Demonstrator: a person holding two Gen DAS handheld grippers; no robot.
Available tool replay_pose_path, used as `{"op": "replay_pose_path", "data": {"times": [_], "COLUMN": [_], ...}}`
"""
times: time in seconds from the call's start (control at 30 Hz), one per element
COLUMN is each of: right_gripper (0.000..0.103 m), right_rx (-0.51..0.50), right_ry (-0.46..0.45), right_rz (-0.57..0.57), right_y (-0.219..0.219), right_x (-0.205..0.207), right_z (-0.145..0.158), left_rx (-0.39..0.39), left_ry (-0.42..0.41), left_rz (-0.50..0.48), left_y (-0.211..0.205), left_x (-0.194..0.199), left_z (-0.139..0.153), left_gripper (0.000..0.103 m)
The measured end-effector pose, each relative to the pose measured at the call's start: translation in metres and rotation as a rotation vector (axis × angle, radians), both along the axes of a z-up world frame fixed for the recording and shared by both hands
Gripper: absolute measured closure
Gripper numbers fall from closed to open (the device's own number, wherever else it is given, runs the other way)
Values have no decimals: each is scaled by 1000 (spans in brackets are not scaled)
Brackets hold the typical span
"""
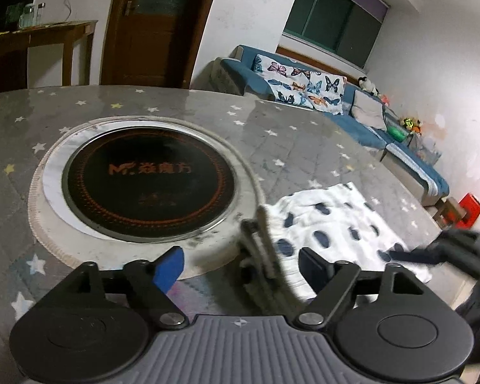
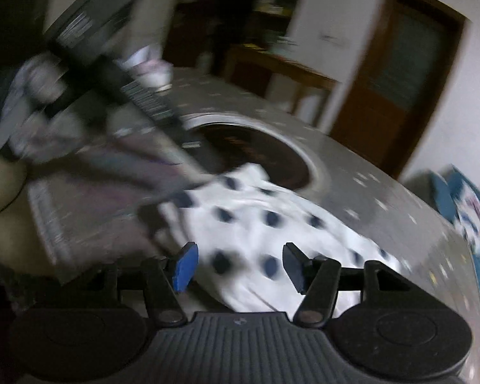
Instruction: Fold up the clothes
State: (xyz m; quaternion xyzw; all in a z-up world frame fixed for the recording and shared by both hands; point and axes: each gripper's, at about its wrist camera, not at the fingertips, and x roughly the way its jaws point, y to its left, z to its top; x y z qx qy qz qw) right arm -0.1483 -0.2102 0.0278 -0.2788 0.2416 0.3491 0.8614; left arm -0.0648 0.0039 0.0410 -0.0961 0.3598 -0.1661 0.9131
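Both your tongs are released w/ nothing gripped: left tongs (image 1: 240, 267) spread wide above the worktop (image 1: 304, 140), right tongs (image 2: 236, 267) parted over the cloth. The white navy-dotted garment (image 1: 332, 224) lies on the worktop just beside the round induction hob (image 1: 147, 180), looking bunched into a compact rumpled shape. Blur hides any neat fold, so I'd judge you're partway; flatten and square it up next.
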Motion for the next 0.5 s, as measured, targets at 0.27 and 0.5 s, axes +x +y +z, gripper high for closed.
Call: {"op": "replay_pose_path", "data": {"times": [0.27, 0.5], "right_gripper": [45, 66], "right_rx": [-179, -223], "right_ry": [-85, -151], "right_rz": [146, 152], "right_y": [48, 58], "right_x": [-14, -19], "right_z": [-30, -37], "left_rx": [-126, -252], "left_ry": [114, 207], "left_rz": [58, 102], "left_y": [-6, -5], "left_x": [10, 14], "left_z": [-3, -15], "left_gripper": [6, 1]}}
